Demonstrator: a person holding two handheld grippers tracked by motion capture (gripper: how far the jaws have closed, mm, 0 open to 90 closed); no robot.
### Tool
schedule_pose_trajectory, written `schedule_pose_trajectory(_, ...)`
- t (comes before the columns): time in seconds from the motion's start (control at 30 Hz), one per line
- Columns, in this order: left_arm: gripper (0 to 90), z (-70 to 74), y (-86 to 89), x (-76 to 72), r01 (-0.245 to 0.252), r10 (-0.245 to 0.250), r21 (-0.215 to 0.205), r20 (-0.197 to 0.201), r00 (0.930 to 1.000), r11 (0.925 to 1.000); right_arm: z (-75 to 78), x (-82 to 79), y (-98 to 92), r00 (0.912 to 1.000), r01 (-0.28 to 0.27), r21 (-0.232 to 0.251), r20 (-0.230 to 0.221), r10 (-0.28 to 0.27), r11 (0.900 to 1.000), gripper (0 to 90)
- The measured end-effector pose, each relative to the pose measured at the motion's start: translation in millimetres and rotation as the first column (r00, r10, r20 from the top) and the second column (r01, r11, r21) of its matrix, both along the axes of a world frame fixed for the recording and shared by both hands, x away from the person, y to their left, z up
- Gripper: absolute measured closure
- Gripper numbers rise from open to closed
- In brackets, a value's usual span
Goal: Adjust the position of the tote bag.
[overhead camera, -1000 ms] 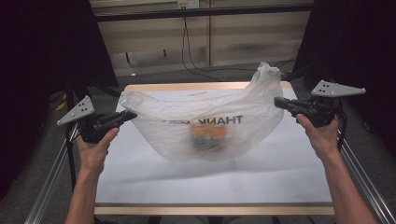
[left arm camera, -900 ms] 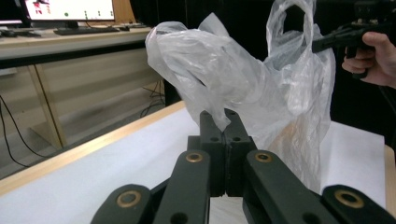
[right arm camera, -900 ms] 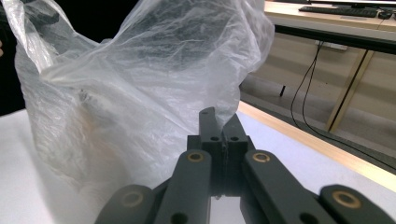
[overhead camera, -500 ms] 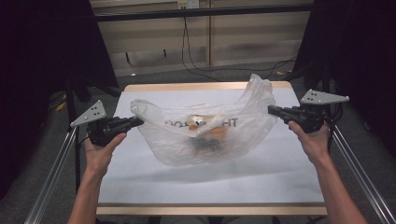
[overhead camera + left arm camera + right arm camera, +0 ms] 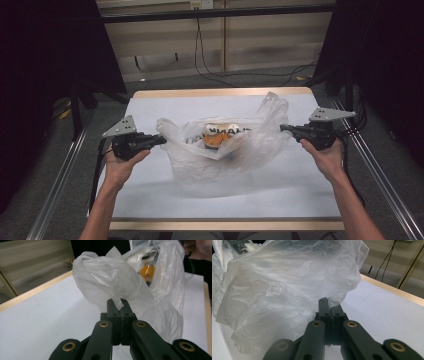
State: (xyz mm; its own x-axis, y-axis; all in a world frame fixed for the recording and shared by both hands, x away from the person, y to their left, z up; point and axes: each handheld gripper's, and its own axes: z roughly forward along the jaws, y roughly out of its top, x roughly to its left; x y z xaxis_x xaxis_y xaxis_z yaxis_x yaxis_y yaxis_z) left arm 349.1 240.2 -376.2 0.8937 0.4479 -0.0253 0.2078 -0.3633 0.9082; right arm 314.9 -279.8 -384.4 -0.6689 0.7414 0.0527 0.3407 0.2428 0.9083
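Overhead light falls evenly on the white surface point(image 5: 150, 200); surroundings at left and right are near black. A soft shadow lies beneath the plastic bag point(image 5: 225, 150), toward the near edge. High view is slightly soft and grainy. In both gripper views the bag's folds glare mildly; the closest linkage is blurred.
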Motion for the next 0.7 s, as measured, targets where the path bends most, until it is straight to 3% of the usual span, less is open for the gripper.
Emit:
schedule_pose_trajectory(0.2, 89.7, -14.1, -7.3, 7.8, -0.002, 0.003, 0.047, -0.032, 0.9995, 0.9989, -7.6, 8.2, 7.6, 1.0000, 0.005, -0.027, -0.008, -0.005, 1.000, 90.0)
schedule_pose_trajectory(0.33, 89.8, -18.7, -12.1, 12.4, 0.001, 0.001, 0.031, -0.036, 0.9993, 0.9995, -16.7, 20.2, 15.6, 0.9995, 0.016, -0.045, -0.028, -0.017, 0.999, 90.0)
schedule_pose_trajectory(0.47, 89.8, -20.4, -16.2, 17.8, 0.012, -0.011, 0.026, -0.036, 0.9993, 0.9996, -15.9, 29.3, 22.2, 0.9996, 0.008, -0.036, -0.026, -0.009, 0.999, 90.0)
schedule_pose_trajectory(0.53, 89.8, -24.6, -18.4, 19.5, 0.013, -0.011, 0.042, -0.044, 0.9990, 0.9990, -17.2, 32.7, 22.9, 0.9994, 0.010, -0.031, -0.032, -0.011, 0.999, 90.0)
schedule_pose_trajectory(0.63, 89.8, -33.1, -21.1, 22.5, 0.007, -0.003, 0.079, -0.054, 0.9985, 0.9968, -26.5, 38.2, 22.1, 0.9977, 0.047, -0.073, -0.046, -0.050, 0.996, 90.0)
schedule_pose_trajectory(0.7, 89.9, -41.2, -22.6, 25.1, -0.001, 0.008, 0.085, -0.078, 0.9970, 0.9964, -32.9, 41.0, 22.8, 0.9966, 0.049, -0.074, -0.062, -0.054, 0.996, 90.0)
